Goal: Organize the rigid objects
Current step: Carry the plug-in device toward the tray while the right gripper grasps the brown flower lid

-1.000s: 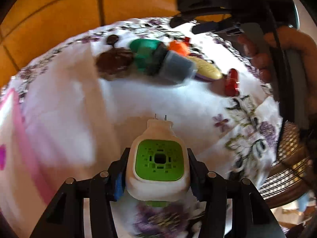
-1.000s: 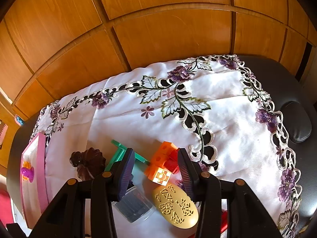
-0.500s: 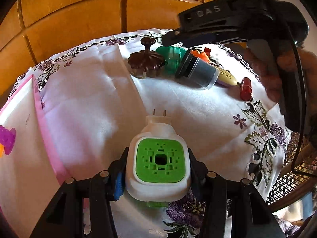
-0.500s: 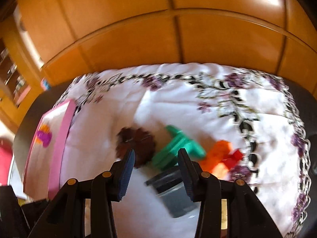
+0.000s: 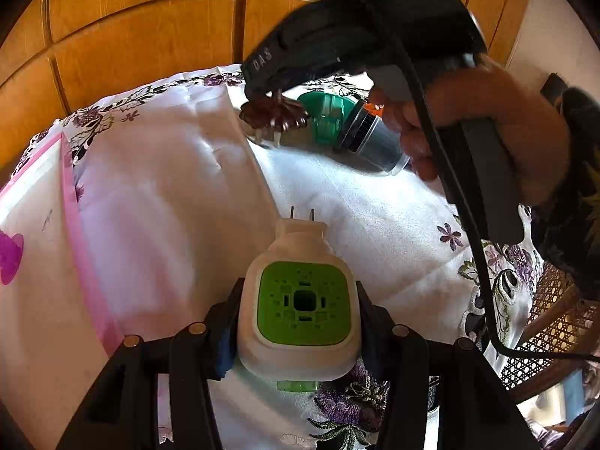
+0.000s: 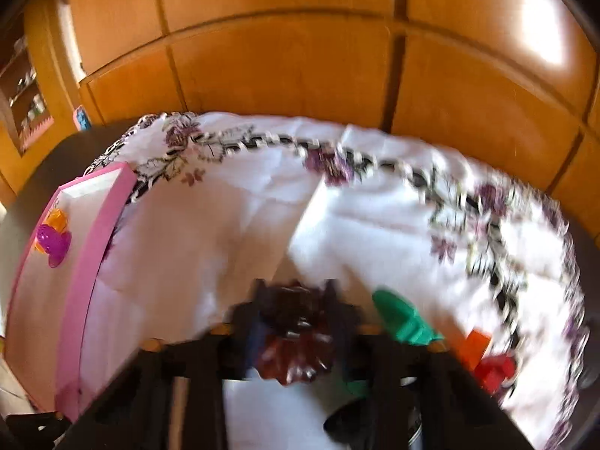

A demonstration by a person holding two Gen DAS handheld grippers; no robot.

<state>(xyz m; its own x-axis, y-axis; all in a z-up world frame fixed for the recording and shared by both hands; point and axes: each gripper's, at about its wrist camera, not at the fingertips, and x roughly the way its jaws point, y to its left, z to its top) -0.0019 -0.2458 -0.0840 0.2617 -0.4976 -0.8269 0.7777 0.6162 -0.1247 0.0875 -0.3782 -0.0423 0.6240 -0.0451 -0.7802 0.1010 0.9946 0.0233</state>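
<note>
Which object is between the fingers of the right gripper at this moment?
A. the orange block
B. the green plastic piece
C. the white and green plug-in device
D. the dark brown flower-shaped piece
D. The right gripper has just been closing, and its fingers now pinch the dark brown flower-shaped piece; the left gripper holds the plug-in device.

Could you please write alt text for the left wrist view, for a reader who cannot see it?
The left gripper holds a white plug-in device with a green face over a white embroidered tablecloth. Beyond it, the right gripper, held in a hand, grips a brown flower-shaped piece beside a green toy.
</note>
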